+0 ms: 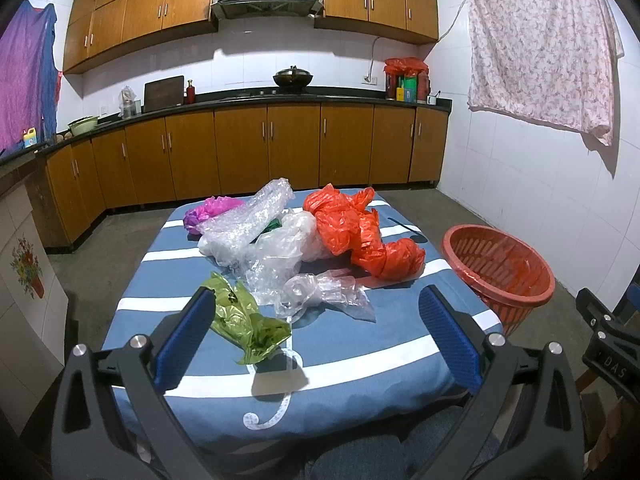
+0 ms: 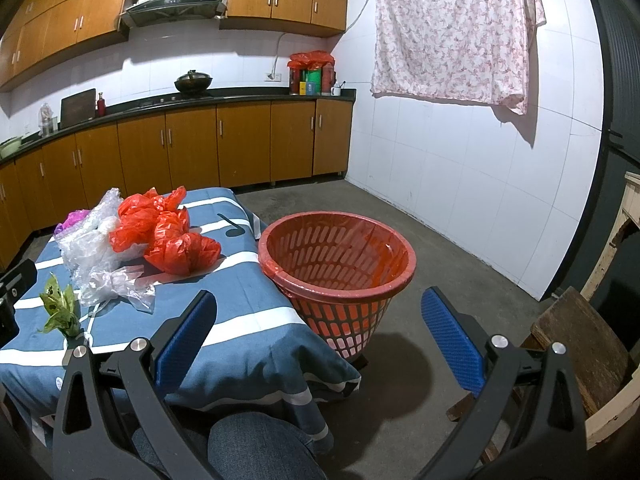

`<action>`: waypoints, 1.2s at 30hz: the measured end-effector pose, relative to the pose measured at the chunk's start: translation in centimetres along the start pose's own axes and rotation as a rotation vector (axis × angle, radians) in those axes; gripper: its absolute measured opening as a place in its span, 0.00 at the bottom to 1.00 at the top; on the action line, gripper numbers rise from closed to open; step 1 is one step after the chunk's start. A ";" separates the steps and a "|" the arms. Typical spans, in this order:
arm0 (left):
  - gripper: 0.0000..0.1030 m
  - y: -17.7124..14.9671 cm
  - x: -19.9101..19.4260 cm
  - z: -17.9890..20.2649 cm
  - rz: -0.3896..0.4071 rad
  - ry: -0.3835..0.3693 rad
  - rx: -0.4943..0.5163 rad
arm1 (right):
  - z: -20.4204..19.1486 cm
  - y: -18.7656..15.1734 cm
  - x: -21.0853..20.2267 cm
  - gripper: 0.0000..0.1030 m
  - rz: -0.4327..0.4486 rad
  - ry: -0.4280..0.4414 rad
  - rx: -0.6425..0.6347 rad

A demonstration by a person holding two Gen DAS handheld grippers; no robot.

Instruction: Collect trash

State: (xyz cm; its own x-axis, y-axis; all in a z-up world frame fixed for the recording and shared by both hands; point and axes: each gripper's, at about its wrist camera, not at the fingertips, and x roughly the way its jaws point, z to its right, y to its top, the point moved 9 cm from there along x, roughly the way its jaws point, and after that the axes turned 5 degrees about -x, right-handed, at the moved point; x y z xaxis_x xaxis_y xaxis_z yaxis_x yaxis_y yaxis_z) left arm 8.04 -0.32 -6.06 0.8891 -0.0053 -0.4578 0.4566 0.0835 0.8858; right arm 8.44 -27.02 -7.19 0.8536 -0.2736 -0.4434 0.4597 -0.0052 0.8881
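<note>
Crumpled plastic trash lies on a blue striped table (image 1: 360, 344): a green bag (image 1: 244, 320) nearest me, a small clear bag (image 1: 324, 292), clear bubble wrap (image 1: 252, 224), orange-red bags (image 1: 360, 232) and a purple bag (image 1: 208, 212). A red slotted basket (image 1: 500, 268) with a red liner stands at the table's right edge; it also shows in the right wrist view (image 2: 340, 272). My left gripper (image 1: 316, 312) is open and empty, above the table's near part, the green bag by its left finger. My right gripper (image 2: 320, 316) is open and empty, in front of the basket.
Wooden kitchen cabinets (image 1: 264, 148) and a dark counter run along the back wall. A floral cloth (image 2: 452, 28) hangs on the white tiled wall at right. A wooden stool (image 2: 580, 344) stands at the far right. The person's jeans-clad knee (image 2: 256, 444) is below the table edge.
</note>
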 end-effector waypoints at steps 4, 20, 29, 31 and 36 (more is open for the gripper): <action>0.96 -0.4 0.3 -0.4 -0.002 0.013 -0.001 | -0.2 0.0 0.0 0.98 -0.003 -0.001 0.000; 0.96 -1.3 3.8 -11.8 -0.104 0.212 -0.175 | -1.6 1.1 3.0 0.98 -0.022 0.039 0.000; 0.90 -1.2 6.6 -8.6 -0.144 0.068 -0.208 | -3.3 1.1 4.3 0.98 -0.046 0.042 -0.054; 0.90 -1.3 7.2 -7.7 -0.146 0.067 -0.178 | -3.4 0.9 4.6 0.98 -0.057 0.043 -0.057; 0.74 -3.6 8.0 -7.1 -0.188 0.092 -0.156 | -3.8 0.7 4.9 0.98 -0.068 0.042 -0.075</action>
State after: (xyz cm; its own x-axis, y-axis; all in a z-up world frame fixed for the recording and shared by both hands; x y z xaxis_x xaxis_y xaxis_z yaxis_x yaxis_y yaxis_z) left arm 13.26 6.41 -13.46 0.7792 0.0553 -0.6244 0.5961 0.2426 0.7654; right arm 13.86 -24.76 -9.25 0.8283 -0.2345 -0.5088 0.5329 0.0496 0.8447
